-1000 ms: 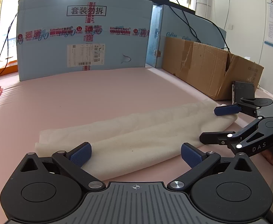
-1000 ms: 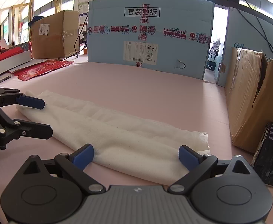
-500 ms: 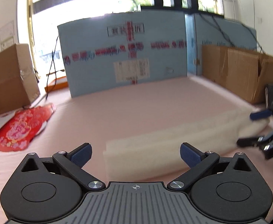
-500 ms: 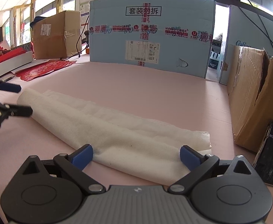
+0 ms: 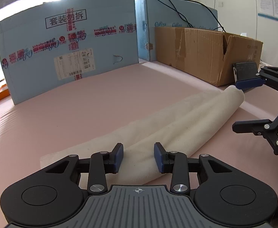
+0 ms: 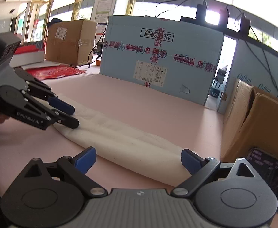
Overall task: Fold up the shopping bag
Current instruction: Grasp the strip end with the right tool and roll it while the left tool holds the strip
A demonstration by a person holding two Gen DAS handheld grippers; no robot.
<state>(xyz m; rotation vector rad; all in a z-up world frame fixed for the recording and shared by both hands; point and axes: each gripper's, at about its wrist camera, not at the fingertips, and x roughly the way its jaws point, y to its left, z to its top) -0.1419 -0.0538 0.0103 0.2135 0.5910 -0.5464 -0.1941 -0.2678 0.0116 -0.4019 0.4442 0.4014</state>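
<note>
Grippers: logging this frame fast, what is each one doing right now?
Left gripper: jaws partly closed around the near end of the shopping bag, not clamped.
Right gripper: jaws wide open at the bag's other end, holding nothing.

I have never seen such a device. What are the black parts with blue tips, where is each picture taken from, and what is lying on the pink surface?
These are two hand-held tongs, one in each hand of a person; each carries a camera looking along its fingers. In the left camera's picture, the left tongs have narrowed around one end of a folded cream shopping bag, though a firm grip cannot be confirmed. In the right camera's picture, the right tongs stand wide open at the other end, holding nothing. The bag lies on a pink table, with a blue carton and a brown cardboard box behind.
</note>
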